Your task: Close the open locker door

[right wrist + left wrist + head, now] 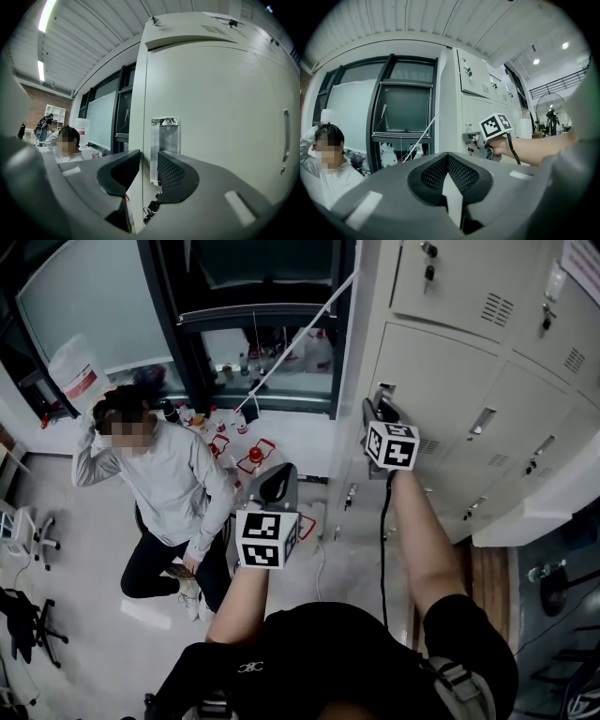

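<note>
Cream locker door's [220,122] handle edge stands between half-parted fingers [177,174] of the right gripper [149,154].

- Person in a grey top [164,486] is seen crouched on the floor below and left of the dark-framed window [258,315], one hand raised to the head.
- White cord [302,332] is strung slantwise across the window.
- Red-and-white items [255,456] are scattered just below it.
- White container with a red label [75,371] is noted at its left.
</note>
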A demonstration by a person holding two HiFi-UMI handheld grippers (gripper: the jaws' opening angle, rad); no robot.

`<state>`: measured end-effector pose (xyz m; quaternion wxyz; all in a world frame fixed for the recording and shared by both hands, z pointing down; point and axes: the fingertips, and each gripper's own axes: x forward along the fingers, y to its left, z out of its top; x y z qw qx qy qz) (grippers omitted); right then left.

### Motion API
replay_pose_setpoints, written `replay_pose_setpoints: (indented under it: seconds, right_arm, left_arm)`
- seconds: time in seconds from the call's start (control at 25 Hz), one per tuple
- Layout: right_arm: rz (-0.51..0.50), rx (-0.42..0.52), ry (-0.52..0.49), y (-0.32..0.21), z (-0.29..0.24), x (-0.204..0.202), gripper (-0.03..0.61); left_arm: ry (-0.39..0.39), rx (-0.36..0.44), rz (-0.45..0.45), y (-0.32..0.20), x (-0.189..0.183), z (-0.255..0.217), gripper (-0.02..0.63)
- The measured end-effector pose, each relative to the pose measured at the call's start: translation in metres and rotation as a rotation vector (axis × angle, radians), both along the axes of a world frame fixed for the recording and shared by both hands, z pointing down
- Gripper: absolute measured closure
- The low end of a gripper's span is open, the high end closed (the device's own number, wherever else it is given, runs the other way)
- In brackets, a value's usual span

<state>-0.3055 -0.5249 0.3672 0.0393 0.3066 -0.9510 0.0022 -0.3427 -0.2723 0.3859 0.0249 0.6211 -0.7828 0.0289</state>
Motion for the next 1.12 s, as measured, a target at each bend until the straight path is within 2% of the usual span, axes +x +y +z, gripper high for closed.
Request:
replay_pose_setpoints:
  seconds: [0.2, 0.36, 0.64, 0.8, 0.92, 1.12]
  right_arm:
    - [0.0, 0.006, -0.027, 0.001, -0.004, 0.0, 0.451]
    - [0.01, 0.09, -0.029, 0.022, -0.017, 0.012, 0.449]
    - [0.009, 0.183, -0.14, 0.083, -0.044, 0.068, 0.453]
    - [0.011, 0.166, -0.182, 0.112, -0.041, 0.109, 0.457]
    - [0.064, 0.158, -0.193, 0.121, -0.033, 0.142, 0.561]
    - [0.08, 0.112, -0.165, 0.128, -0.008, 0.177, 0.569]
  left_arm:
    - [0.002, -0.011, 0.004, 0.0, 0.004, 0.004, 0.614]
    - [0.006, -0.007, 0.009, 0.001, 0.009, 0.003, 0.614]
    - [0.01, 0.012, 0.031, -0.007, 0.025, 0.0, 0.614]
    - [0.01, 0.015, 0.064, -0.015, 0.043, -0.001, 0.614]
    - [0.014, 0.011, 0.093, -0.021, 0.061, 0.001, 0.614]
    - [0.006, 0.009, 0.146, -0.029, 0.096, 0.004, 0.614]
